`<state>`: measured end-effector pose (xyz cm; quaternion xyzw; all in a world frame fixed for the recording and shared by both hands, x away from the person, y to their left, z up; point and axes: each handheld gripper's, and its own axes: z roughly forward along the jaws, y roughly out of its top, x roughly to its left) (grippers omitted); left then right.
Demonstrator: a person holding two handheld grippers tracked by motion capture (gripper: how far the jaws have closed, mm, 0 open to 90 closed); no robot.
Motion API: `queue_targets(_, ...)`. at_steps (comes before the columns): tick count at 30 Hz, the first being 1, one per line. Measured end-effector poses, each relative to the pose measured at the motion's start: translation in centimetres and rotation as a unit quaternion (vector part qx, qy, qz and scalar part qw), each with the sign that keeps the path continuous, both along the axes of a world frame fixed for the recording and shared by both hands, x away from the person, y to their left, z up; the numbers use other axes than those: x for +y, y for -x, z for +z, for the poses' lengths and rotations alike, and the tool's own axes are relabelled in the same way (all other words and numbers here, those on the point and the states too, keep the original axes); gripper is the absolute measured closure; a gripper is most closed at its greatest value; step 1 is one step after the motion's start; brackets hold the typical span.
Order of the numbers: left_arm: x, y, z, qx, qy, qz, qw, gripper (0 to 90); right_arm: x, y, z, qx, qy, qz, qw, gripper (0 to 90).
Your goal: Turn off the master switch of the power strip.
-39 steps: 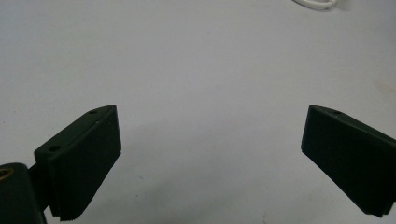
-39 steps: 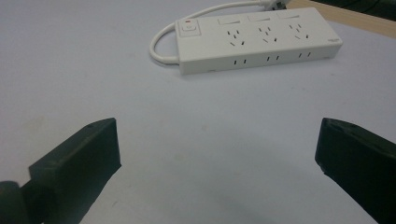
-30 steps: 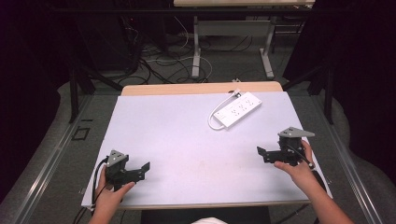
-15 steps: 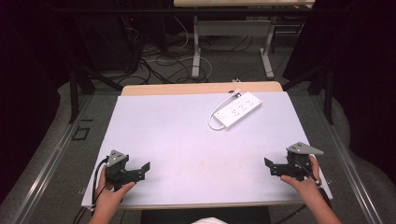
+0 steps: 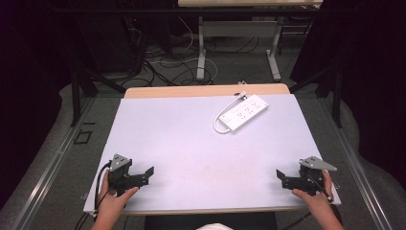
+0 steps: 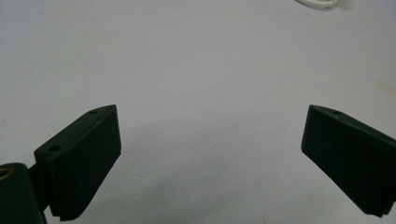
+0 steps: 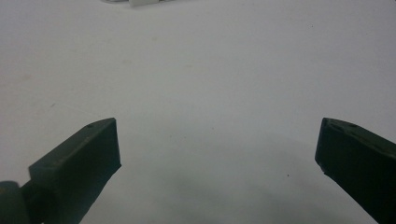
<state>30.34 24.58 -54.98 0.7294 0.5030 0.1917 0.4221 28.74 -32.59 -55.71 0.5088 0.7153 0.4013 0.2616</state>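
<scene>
At lower left of the high view: I see my left claw (image 5: 143, 176) resting on the desk (image 5: 191, 143) near its front edge, held by my left hand (image 5: 112, 203).
Left claw state: jaws spread wide, nothing between them; in the left gripper view the left claw (image 6: 210, 158) frames only bare white surface.
Centre of the high view: plain white desk top, with a tan strip along its far edge.
Upper centre-right: a white power strip (image 5: 244, 112) lies at an angle, its white cord (image 5: 219, 122) looping off its lower-left end; it sits well apart from both claws.
Lower right: my right claw (image 5: 282, 178) sits near the front right corner, held by my right hand (image 5: 313, 196).
Right claw state: jaws wide apart and empty; the right gripper view shows the right claw (image 7: 217, 154) over bare desk.
</scene>
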Motion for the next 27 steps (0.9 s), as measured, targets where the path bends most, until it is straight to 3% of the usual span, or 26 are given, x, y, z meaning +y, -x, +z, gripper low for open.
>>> queue_targets(10,0.0,0.0,0.0,-0.001,-0.001,0.0,1.0,4.8,-0.2,0.4,-1.2,0.0,-0.001,-0.012,0.9999,0.0)
queue_targets(13,0.1,0.0,0.0,0.001,-0.002,0.0,1.0,4.8,-0.2,0.5,-1.2,0.009,-0.005,-0.01,0.9999,0.0)
queue_targets(17,0.1,0.0,0.0,0.0,-0.003,-0.001,1.0,4.8,-0.3,0.5,-1.2,0.001,-0.001,-0.016,0.9999,0.0)
queue_targets(27,0.0,-0.1,0.0,-0.001,-0.004,-0.002,1.0,4.8,-0.4,0.6,-1.3,0.004,-0.004,-0.02,0.9998,0.0)
